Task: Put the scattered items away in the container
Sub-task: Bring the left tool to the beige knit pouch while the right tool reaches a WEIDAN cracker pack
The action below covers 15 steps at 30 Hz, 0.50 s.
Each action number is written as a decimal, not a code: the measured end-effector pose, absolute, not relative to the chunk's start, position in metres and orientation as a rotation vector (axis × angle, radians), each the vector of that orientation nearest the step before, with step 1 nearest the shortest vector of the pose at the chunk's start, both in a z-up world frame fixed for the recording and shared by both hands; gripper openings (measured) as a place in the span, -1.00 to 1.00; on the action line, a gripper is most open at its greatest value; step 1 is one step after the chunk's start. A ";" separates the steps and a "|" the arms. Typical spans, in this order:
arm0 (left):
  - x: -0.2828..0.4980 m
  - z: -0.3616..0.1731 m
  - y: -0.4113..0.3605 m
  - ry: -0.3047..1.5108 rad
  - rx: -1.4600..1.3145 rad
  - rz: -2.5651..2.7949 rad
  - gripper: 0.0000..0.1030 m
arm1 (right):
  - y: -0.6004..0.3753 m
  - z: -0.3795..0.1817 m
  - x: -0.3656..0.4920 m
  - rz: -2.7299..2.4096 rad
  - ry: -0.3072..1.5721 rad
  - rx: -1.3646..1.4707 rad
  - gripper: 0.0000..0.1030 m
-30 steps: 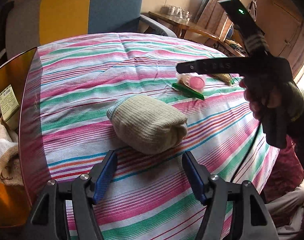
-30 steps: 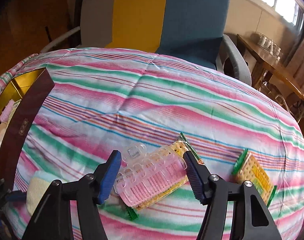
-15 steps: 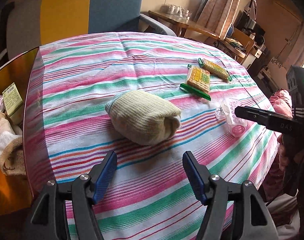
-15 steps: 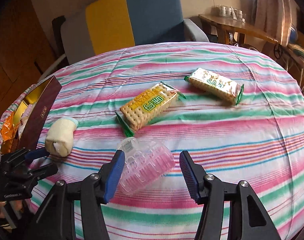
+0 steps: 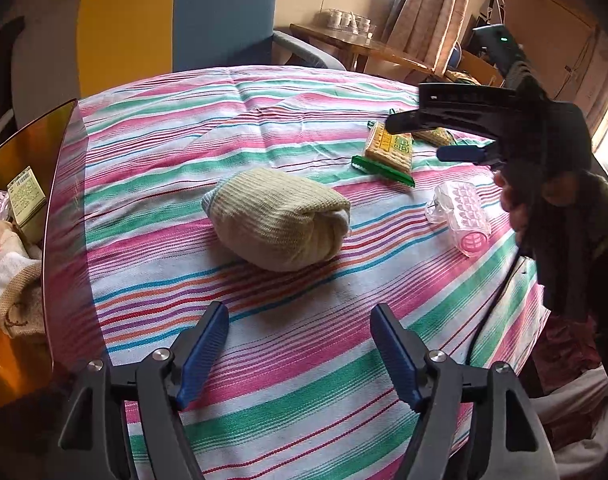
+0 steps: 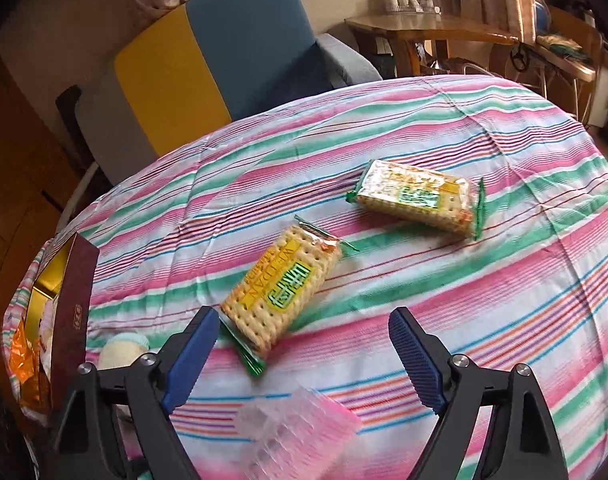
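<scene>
The left gripper pointed steeply downward, its jaws opening, and nothing lay between its blue pads. The right gripper also pointed steeply downward, its jaws opening wide, with no pad pressing on anything. Seen from the left wrist camera, the right gripper reached in from the right side, one black finger above and one blue-padded finger below, well apart. The person's right hand was wrapped around its handle, a dark sleeve covering the wrist behind.
</scene>
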<state>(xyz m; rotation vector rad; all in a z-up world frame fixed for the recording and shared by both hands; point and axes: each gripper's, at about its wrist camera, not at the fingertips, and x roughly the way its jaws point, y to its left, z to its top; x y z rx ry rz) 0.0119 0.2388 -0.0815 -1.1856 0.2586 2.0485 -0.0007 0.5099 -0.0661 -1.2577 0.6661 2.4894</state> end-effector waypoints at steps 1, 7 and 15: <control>0.011 -0.081 0.237 0.247 -1.186 2.044 0.45 | 0.507 -0.070 -0.011 2.471 0.648 -1.268 0.70; 0.009 -0.081 0.230 0.192 -1.183 2.022 0.45 | 0.476 -0.087 -0.051 2.458 0.459 -1.339 0.46; 0.010 -0.080 0.222 0.162 -1.186 2.006 0.45 | 0.423 -0.088 -0.037 2.628 0.126 -1.498 0.07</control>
